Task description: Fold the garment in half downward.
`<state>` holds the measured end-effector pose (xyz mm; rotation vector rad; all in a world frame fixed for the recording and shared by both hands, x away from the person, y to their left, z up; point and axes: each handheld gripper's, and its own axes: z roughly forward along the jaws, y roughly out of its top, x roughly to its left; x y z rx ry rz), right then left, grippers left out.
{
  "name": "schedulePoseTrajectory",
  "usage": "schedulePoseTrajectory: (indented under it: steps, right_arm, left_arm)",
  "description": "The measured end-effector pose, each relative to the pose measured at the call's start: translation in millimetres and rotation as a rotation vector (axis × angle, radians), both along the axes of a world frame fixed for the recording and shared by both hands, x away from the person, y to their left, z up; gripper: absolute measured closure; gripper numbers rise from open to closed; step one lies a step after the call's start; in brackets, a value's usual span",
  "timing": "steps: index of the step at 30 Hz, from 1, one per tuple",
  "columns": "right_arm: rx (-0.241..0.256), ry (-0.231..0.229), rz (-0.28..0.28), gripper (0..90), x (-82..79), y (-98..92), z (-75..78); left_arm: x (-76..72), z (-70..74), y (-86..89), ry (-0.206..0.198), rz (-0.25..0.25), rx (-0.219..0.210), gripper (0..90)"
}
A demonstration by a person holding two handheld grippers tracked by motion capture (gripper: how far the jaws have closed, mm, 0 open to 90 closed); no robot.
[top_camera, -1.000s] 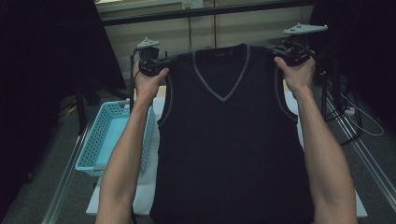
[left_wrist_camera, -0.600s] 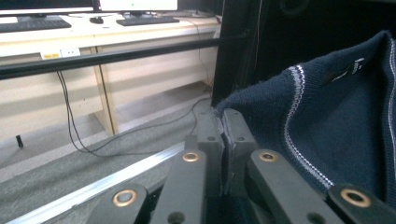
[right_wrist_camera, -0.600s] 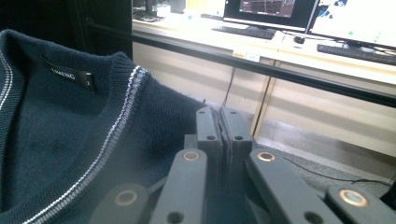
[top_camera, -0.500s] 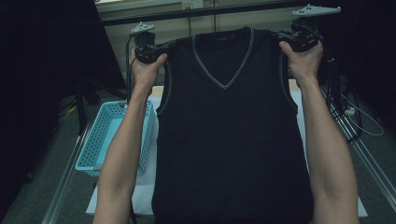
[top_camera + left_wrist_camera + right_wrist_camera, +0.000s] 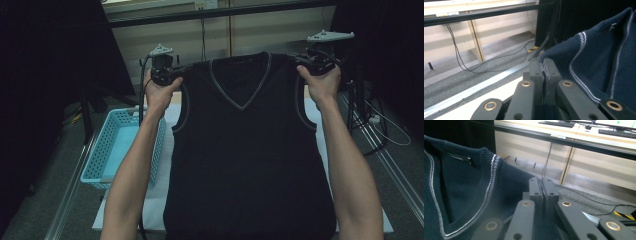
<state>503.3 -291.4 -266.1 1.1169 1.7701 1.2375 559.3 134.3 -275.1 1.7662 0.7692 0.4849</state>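
Note:
A dark navy sleeveless V-neck sweater vest (image 5: 245, 150) with pale trim hangs in the air over the table, held by both shoulders. My left gripper (image 5: 176, 72) is shut on its left shoulder; in the left gripper view the jaws pinch the knit edge of the vest (image 5: 599, 57) at the left gripper (image 5: 543, 65). My right gripper (image 5: 305, 61) is shut on the right shoulder; in the right gripper view the vest (image 5: 461, 190) spreads to the left of the right gripper (image 5: 542, 182). The vest's hem hangs down near the table's front.
A light blue plastic basket (image 5: 100, 157) stands at the left of the white table (image 5: 160, 205). A metal rail (image 5: 395, 180) runs along the right. Cables (image 5: 385, 125) lie on the floor at right, and a black bar (image 5: 220, 14) crosses the back.
Both grippers rose with the vest half a second ago and have since come back down a little and shifted; the vest still hangs spread between them.

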Motion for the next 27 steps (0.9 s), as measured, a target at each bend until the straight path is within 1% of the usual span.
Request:
schedulePoseTrajectory:
  steps: [1,2,3,5,7,8,10,11,14,16,19,20,21,22,23,24,26,27]
  right_arm:
    - [0.000,-0.001,0.003,87.8,-1.2,-0.1,-1.9]
    - [0.011,0.000,0.007,87.8,-2.8,-0.5,-3.4]
    - [0.017,0.003,0.009,87.8,-4.6,-0.7,-4.6]
    - [0.024,0.000,0.011,87.8,-9.1,-1.2,-7.1]
    - [0.031,0.005,0.015,87.7,-14.4,-2.9,-10.7]
    - [0.033,0.007,0.018,87.8,-15.8,-3.5,-12.0]
    - [0.046,0.010,0.031,87.7,-20.8,-5.2,-14.7]
    - [0.050,0.013,0.041,87.7,-23.4,-5.1,-15.4]
    - [0.038,0.017,0.053,87.7,-30.7,-4.5,-16.0]
    - [0.040,0.013,0.054,87.7,-35.8,-4.8,-15.2]
    - [0.038,0.005,0.061,87.7,-45.1,-6.5,-13.6]
    - [0.044,0.001,0.063,87.7,-48.5,-6.7,-13.3]
    - [0.040,0.001,0.067,87.8,-51.9,-6.9,-13.1]
    - [0.038,-0.002,0.069,87.8,-55.7,-6.4,-13.2]
    - [0.030,-0.002,0.073,87.8,-59.4,-5.9,-13.6]
    - [0.025,-0.005,0.079,87.7,-64.5,-5.4,-14.4]
    - [0.030,-0.004,0.087,87.7,-70.9,-5.0,-15.9]
    - [0.025,-0.004,0.091,87.8,-74.4,-5.1,-16.5]
  left_arm:
    - [-1.9,-1.8,0.2,0.001,0.000,-0.004,87.5]
    - [-3.6,-3.0,-0.3,0.002,0.001,0.005,87.5]
    - [-5.3,-4.5,-1.0,0.001,0.000,0.004,87.6]
    - [-9.0,-7.5,-1.2,0.005,-0.009,-0.011,87.5]
    - [-12.5,-10.4,0.4,0.019,-0.020,-0.032,87.6]
    - [-14.5,-12.1,1.4,0.026,-0.011,-0.046,87.5]
    - [-19.0,-13.0,1.3,0.018,-0.008,-0.001,87.6]
    - [-21.6,-13.1,1.7,0.015,-0.008,0.006,87.6]
    - [-30.5,-12.5,2.2,0.006,-0.017,0.007,87.5]
    - [-37.8,-11.0,2.0,0.000,-0.025,0.008,87.5]
    - [-48.7,-10.1,3.8,-0.011,-0.037,-0.003,87.6]
    - [-52.5,-10.1,4.8,-0.014,-0.042,0.000,87.5]
    - [-56.7,-10.6,5.8,-0.011,-0.044,-0.004,87.5]
    - [-61.0,-11.0,6.6,-0.022,-0.053,0.007,87.5]
    - [-65.5,-11.5,8.4,-0.023,-0.059,0.009,87.5]
    - [-67.9,-12.3,9.5,-0.021,-0.062,-0.001,87.5]
    - [-73.1,-14.1,10.8,-0.021,-0.069,0.017,87.5]
    - [-75.8,-15.1,11.2,-0.022,-0.074,0.018,87.5]
